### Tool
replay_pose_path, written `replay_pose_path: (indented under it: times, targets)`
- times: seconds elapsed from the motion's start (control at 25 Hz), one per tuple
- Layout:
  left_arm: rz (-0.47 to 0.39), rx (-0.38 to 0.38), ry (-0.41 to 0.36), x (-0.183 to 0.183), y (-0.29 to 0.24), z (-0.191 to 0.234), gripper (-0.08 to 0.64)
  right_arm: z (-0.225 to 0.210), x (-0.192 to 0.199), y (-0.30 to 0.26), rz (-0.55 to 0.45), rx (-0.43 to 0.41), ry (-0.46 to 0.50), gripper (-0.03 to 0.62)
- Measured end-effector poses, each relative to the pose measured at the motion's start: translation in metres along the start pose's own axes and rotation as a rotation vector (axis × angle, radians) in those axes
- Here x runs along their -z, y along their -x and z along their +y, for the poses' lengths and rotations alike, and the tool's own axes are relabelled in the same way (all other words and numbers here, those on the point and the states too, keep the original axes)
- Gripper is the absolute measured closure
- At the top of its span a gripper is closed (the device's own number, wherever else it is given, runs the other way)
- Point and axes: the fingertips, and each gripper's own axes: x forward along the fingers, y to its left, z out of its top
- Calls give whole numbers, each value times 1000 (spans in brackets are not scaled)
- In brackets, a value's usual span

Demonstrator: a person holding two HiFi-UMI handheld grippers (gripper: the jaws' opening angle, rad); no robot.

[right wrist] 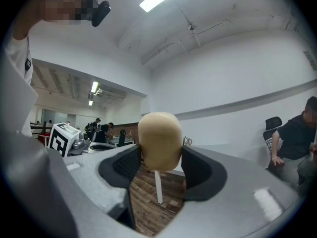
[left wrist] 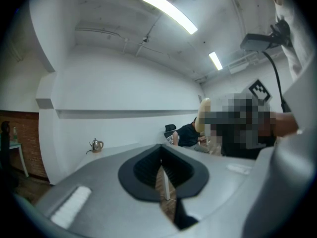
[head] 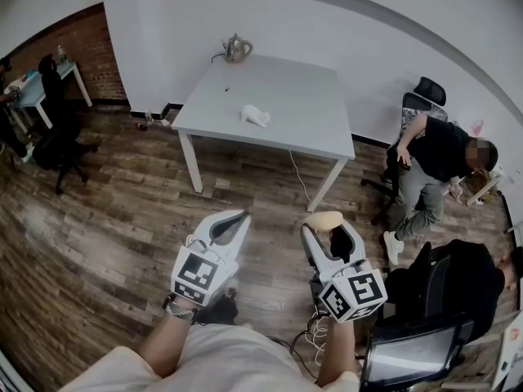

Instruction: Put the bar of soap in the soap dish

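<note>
Your right gripper (head: 327,229) has its ribbed dark fingers (right wrist: 198,172) clamped on the soap (right wrist: 159,140). It is a smooth, rounded tan bar, standing up between them in the air over the wood-plank floor (head: 106,219). Your left gripper (head: 231,223) holds nothing, its fingers (left wrist: 143,170) pressed together. Each gripper carries a cube (head: 198,273) printed with black-and-white square markers. Well ahead, a plain white table (head: 302,121) bears a small, crumpled-looking white thing (head: 256,115) near its middle. A shiny metal kettle (head: 236,48) stands at its far edge.
</note>
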Motion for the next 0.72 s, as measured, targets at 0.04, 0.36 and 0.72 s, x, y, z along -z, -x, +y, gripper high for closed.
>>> replay_pose_path:
  times: [0.04, 0.36, 0.72]
  targets:
    - [1, 1, 2, 1, -3, 3, 555, -2, 0, -4, 0, 0, 2, 336]
    - [-4, 3, -15, -1, -29, 31, 555, -19, -7, -33, -19, 22, 2, 335]
    - [-14, 12, -14, -4, -66, 62, 555, -44, -8, -75, -5, 24, 2, 335]
